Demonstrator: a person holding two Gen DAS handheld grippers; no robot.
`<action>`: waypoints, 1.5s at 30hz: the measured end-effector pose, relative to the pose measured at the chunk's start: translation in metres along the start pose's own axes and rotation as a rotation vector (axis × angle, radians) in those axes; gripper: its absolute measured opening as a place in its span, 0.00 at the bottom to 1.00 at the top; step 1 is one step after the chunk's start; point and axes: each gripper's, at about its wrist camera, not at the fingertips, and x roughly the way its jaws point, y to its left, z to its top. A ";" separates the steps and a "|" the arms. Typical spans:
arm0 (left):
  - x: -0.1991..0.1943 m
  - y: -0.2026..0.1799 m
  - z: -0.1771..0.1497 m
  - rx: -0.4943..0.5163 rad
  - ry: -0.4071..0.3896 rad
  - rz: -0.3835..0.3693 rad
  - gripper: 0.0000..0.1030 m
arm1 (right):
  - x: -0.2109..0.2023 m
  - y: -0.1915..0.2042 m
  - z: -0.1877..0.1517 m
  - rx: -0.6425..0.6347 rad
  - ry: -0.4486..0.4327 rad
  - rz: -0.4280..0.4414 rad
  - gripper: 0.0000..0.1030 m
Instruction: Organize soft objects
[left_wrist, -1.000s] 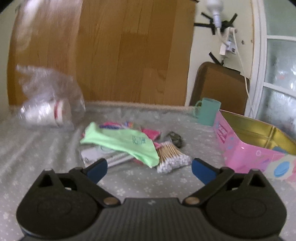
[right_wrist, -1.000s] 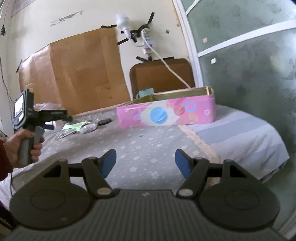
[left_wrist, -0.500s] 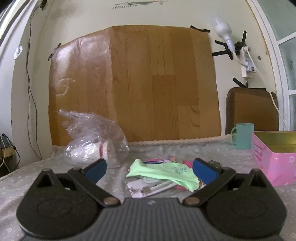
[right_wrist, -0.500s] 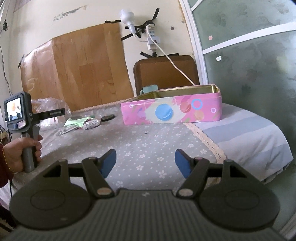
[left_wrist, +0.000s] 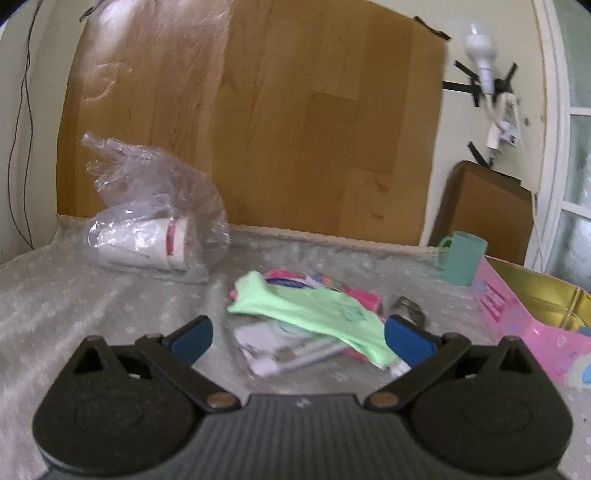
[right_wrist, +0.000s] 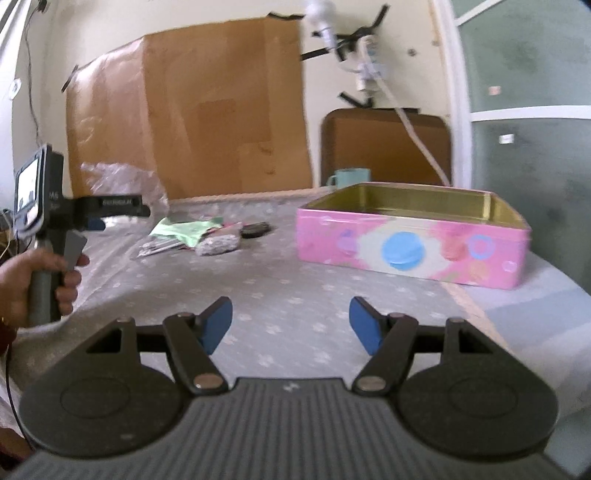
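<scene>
A pile of small items lies mid-table: a light green cloth (left_wrist: 314, 314) on top, pink packets (left_wrist: 362, 297), a white packet (left_wrist: 266, 347), and a bag of cotton swabs (right_wrist: 217, 244). The pile also shows in the right wrist view (right_wrist: 186, 229). My left gripper (left_wrist: 297, 338) is open and empty, low over the table just in front of the pile. My right gripper (right_wrist: 291, 325) is open and empty, over the table's near part, short of the open pink tin (right_wrist: 413, 232), whose corner shows in the left wrist view (left_wrist: 532, 321).
A clear plastic bag with a white cup (left_wrist: 155, 229) lies at the back left. A teal mug (left_wrist: 463, 256) stands behind the tin. A small dark object (left_wrist: 410, 310) lies right of the pile. A brown board (left_wrist: 258, 118) leans on the wall. The table's right edge (right_wrist: 554, 295) drops off.
My left gripper tilted up, then came down again and closer to the pile. My right gripper moved forward and tilted down, so the tin's inside now shows. Both stayed open.
</scene>
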 end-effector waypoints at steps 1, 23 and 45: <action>0.006 0.006 0.003 0.007 0.007 0.001 1.00 | 0.005 0.004 0.002 -0.004 0.008 0.007 0.70; 0.029 0.028 -0.008 -0.013 0.167 -0.149 1.00 | 0.116 0.070 0.026 -0.073 0.186 0.069 0.70; 0.041 0.026 -0.010 -0.003 0.213 -0.286 0.99 | 0.177 0.070 0.046 -0.093 0.319 0.149 0.51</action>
